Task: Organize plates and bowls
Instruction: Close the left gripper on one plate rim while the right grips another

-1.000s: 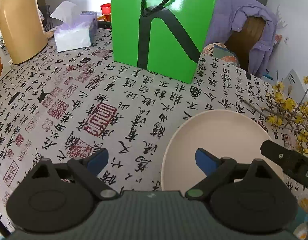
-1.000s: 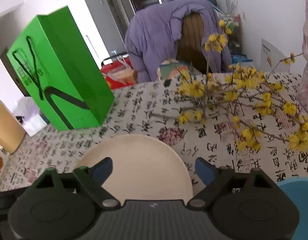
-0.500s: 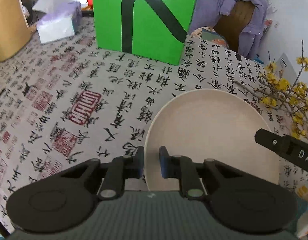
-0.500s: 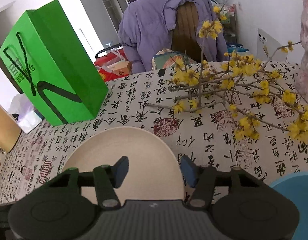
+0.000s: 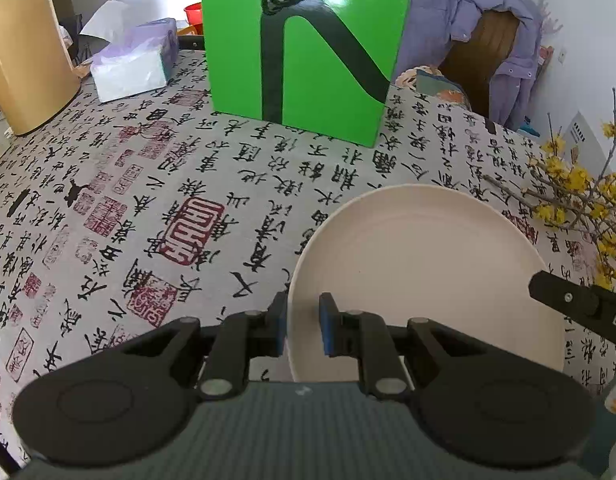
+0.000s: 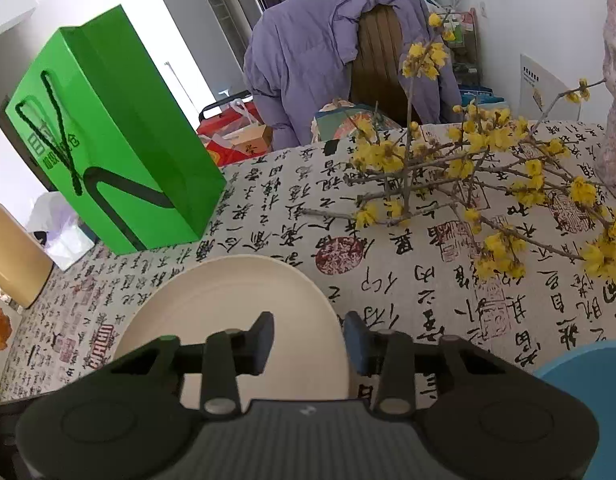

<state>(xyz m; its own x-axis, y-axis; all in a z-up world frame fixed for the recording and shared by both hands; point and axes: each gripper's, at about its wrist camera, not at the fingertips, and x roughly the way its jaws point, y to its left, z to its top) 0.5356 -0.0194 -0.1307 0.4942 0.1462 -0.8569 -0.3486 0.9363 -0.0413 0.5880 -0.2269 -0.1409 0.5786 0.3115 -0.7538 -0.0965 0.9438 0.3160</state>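
A cream plate (image 5: 428, 272) lies on the calligraphy-print tablecloth (image 5: 148, 200). My left gripper (image 5: 304, 328) is shut on the plate's left rim, one blue pad outside and one inside. In the right wrist view the same cream plate (image 6: 228, 312) sits under my right gripper (image 6: 308, 344), whose jaws are closing. Its right rim lies between the pads and the left pad still stands clear of it. One of the right gripper's black fingers (image 5: 568, 298) shows over the plate's far right side. A blue bowl (image 6: 588, 380) sits at the lower right.
A tall green paper bag (image 5: 308, 48) stands behind the plate. Yellow flowering branches (image 6: 488, 184) lie across the cloth to the right. A tissue box (image 5: 132, 60) and a yellow jug (image 5: 24, 52) stand at the far left. A purple jacket hangs on a chair (image 6: 328, 60) beyond the table.
My left jaws went from wide open to shut on the plate's left rim. My right jaws narrowed steadily around the plate's right rim. Neither hand shifted place.
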